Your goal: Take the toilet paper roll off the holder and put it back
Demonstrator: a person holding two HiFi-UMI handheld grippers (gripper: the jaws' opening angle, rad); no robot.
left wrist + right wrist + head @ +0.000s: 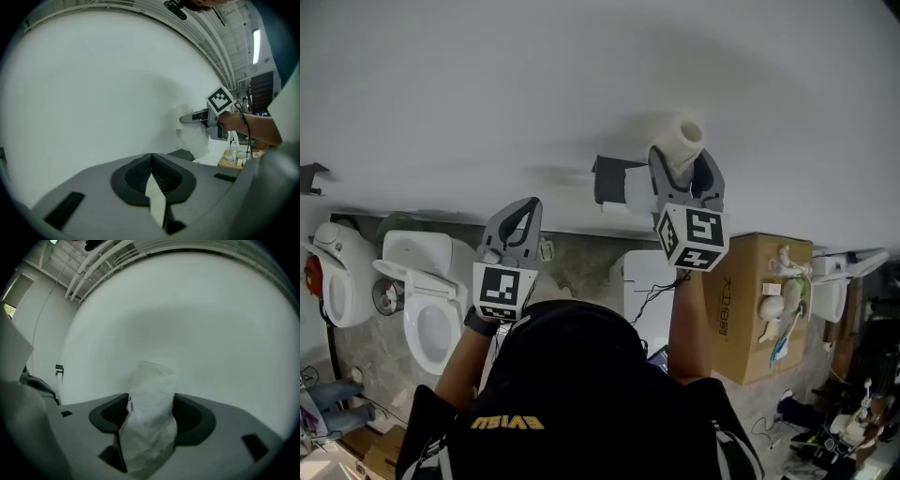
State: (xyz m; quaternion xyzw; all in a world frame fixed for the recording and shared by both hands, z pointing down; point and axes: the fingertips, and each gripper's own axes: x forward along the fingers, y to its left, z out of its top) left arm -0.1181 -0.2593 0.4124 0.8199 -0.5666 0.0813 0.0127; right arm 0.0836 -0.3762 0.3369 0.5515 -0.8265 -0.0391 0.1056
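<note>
The right tool (684, 165) pinches the toilet paper roll (686, 137) across its sides, off and just beside the wall holder (610, 178), probably for re-seating. The left tool (152, 177), pressed together and empty, hangs aside.

1. The toilet paper roll (686, 141) is white, and its outer paper looks soft and wrinkled. One end shows the round hollow core. It is off the holder and sits between the two jaws of the right gripper (683, 161), which press on its sides. In the head view it is tilted, with the open end up and to the right.
2. The holder (607, 178) is a small dark bracket fixed on the white wall (487, 94), just beside the roll, on its left. It carries no roll.
</note>
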